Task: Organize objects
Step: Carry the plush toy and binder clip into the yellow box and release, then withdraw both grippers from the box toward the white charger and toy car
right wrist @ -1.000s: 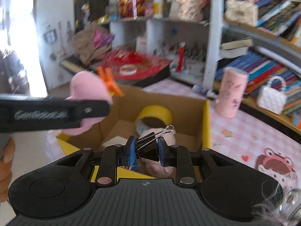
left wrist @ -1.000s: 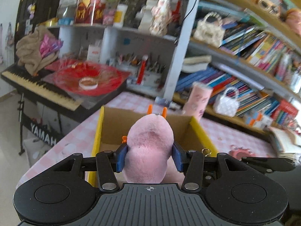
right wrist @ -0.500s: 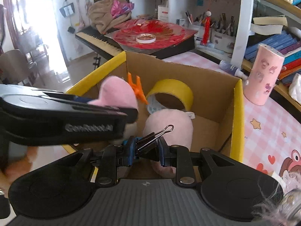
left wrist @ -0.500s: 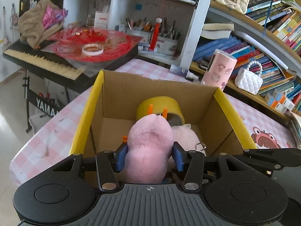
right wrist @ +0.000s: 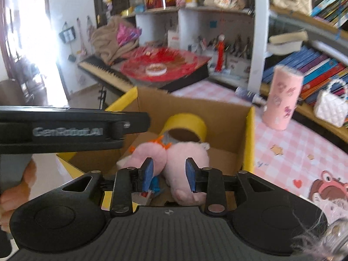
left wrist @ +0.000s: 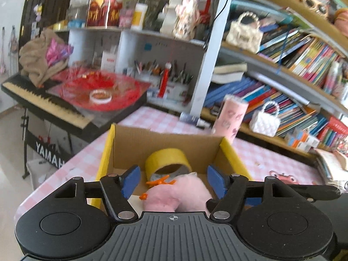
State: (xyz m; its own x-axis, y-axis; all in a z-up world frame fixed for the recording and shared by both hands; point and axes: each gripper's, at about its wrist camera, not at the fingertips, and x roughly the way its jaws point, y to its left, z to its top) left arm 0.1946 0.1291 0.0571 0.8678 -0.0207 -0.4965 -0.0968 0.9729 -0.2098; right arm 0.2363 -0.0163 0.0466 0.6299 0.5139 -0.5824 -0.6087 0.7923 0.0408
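Here the largest thing is the surface (left wrist: 156, 119), covered with a pink and white checked cloth. On it stands the open brown cardboard box with yellow top edges (left wrist: 165, 139), and behind the box, near the bookshelf (left wrist: 289, 65), a tall pink cylinder cup (left wrist: 230, 117) stands upright on the cloth.

Inside the box lie two pink plush toys side by side, touching. The pink plush toy with orange antlers (right wrist: 150, 152) is on the left in the right wrist view, and the plain pink plush toy (right wrist: 187, 158) lies just beside it on the right. Behind both, against the far wall of the box, the roll of yellow tape (left wrist: 167, 161) rests on its side with the hole facing the cameras.

The left hand-held gripper (left wrist: 174, 181) hangs above the near edge of the box. Its blue pads are spreading apart and press on nothing; the antlered toy lies below, between them but apart from them. The right hand-held gripper (right wrist: 168, 171) is beside it over the same box. Its jaws are also opening, and the pads do not pinch anything; the plush toys lie lower in the box. Some small blue and red things are at the box bottom under its left pad, but I cannot tell what they are.
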